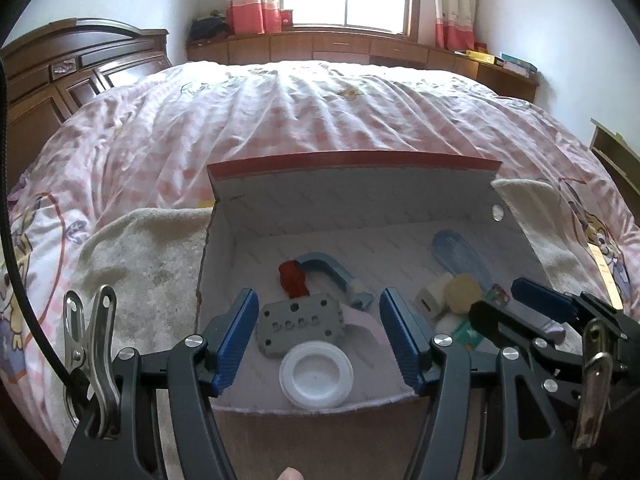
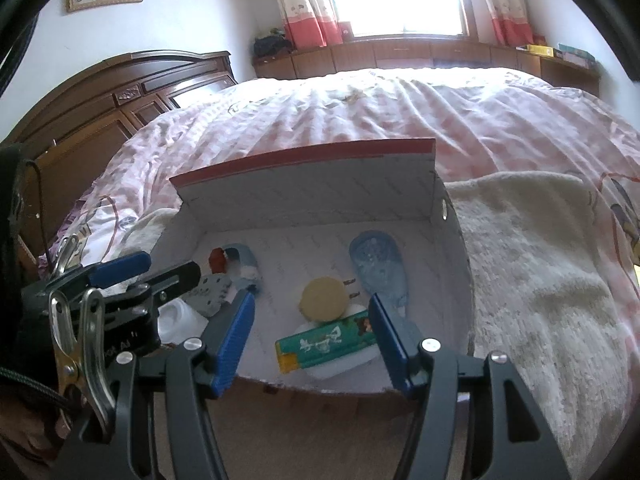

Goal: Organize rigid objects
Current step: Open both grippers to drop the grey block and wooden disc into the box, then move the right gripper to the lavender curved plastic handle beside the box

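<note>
**Both tongs wide apart over the open box on the bed**

The left tongs (image 1: 320,336) point forward and a little down into the cardboard box (image 1: 352,196), with the blue fingers (image 1: 236,336) spread and nothing held between them. Between these fingers lie a white round lid (image 1: 316,378), nearest to the tongs, and just beyond it, touching it, a grey plate with holes (image 1: 302,326). Further ahead are a red piece (image 1: 293,280) and a blue curved part (image 1: 328,270), the two touching each other.

The right tongs (image 2: 312,340) are held the same way at the near wall of the box (image 2: 304,184), also released and empty. Between their fingers (image 2: 234,340) lies a green flat pack (image 2: 324,342), resting on something white. Just beyond it is a yellow round disc (image 2: 325,300), and ahead to the right a pale blue spoon-shaped piece (image 2: 378,268) lies flat on the bottom of the box. In the left view, the right tongs (image 1: 516,304) show at the right side over these things.

The box stands on a cream towel (image 2: 532,264) spread on the bed (image 1: 304,112) with a pink checked cover.
</note>
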`<action>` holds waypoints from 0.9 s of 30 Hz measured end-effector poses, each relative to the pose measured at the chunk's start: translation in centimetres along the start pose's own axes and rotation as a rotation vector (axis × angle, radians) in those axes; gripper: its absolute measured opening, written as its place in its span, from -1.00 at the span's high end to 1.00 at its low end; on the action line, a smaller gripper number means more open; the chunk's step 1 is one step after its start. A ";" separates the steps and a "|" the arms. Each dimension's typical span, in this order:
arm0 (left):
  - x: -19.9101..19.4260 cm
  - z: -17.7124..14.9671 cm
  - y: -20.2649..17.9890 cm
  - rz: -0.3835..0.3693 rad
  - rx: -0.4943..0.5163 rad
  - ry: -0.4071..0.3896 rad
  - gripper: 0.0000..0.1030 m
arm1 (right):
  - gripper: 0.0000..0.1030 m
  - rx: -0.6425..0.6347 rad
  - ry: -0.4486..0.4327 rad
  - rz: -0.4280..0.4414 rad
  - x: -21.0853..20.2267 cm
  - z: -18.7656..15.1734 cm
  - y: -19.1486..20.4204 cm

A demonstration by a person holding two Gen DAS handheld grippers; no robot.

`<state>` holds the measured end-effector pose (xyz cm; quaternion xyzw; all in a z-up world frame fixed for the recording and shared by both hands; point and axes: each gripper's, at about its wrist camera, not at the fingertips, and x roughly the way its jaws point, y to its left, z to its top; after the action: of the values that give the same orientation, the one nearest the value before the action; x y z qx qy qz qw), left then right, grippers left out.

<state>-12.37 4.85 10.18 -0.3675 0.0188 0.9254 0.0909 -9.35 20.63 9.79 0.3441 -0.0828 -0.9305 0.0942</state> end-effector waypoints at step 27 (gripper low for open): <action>-4.1 -4.9 0.4 -0.024 -0.022 0.025 -0.25 | -0.22 0.009 0.033 -0.003 -3.5 -4.3 0.8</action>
<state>-6.16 3.34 9.38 -0.3800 0.0055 0.9198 0.0978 -3.80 20.31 8.96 0.3599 -0.0850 -0.9245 0.0928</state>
